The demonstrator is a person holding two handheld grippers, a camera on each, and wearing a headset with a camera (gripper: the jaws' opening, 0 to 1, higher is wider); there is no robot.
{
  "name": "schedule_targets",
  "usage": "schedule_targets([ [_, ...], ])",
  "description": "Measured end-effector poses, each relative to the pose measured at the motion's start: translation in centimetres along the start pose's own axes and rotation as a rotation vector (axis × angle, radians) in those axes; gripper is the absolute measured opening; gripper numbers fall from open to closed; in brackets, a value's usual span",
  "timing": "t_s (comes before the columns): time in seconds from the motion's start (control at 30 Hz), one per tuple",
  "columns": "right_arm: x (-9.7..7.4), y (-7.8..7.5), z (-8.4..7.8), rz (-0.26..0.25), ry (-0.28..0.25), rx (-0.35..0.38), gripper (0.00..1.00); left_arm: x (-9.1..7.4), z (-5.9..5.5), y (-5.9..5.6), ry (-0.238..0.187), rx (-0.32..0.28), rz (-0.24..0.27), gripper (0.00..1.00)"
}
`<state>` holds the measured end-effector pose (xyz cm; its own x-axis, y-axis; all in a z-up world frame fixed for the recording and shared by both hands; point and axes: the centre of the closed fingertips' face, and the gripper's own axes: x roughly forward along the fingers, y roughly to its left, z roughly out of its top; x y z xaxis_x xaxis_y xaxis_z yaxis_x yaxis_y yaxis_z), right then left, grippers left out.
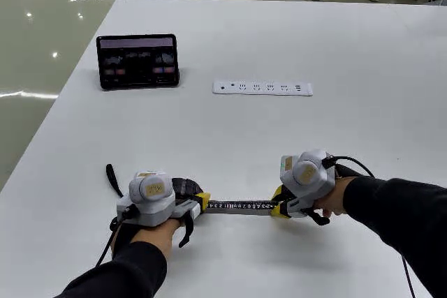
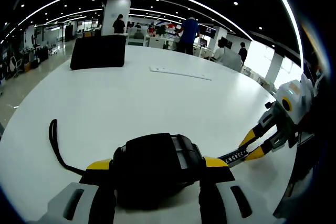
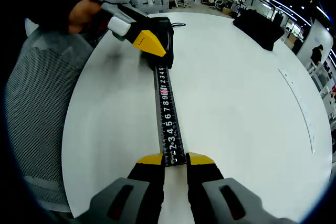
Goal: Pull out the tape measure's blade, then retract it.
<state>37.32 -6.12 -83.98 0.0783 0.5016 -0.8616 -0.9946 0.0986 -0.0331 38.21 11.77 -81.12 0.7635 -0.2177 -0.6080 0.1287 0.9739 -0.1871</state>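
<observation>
The black tape measure case (image 1: 183,188) lies on the white table (image 1: 230,137), and my left gripper (image 1: 198,199) is shut on it. In the left gripper view the case (image 2: 157,163) sits between the yellow-tipped jaws of the left gripper (image 2: 157,167). A short length of black blade (image 1: 241,206) with white numbers runs rightward from the case. My right gripper (image 1: 277,204) is shut on the blade's end. In the right gripper view the blade (image 3: 167,111) leads from the right gripper (image 3: 176,159) up to the case (image 3: 164,31) and the left gripper (image 3: 147,41).
A dark tablet (image 1: 137,61) stands at the back left and a white power strip (image 1: 262,88) lies behind the middle. A black strap (image 1: 112,179) trails left of the case. The table's left edge (image 1: 42,137) drops to a glossy floor. People stand far behind.
</observation>
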Motion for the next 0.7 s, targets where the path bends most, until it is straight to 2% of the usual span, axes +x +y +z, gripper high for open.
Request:
schedule_targets([
  [0.13,0.2,0.1,0.2,-0.002,-0.004,-0.020,0.11,0.0,0.0,0.0,-0.001,0.000,0.000,0.60],
  [0.7,0.6,0.2,1.1,0.004,-0.010,-0.019,0.12,-0.1,0.0,-0.1,0.000,-0.006,-0.005,0.60],
])
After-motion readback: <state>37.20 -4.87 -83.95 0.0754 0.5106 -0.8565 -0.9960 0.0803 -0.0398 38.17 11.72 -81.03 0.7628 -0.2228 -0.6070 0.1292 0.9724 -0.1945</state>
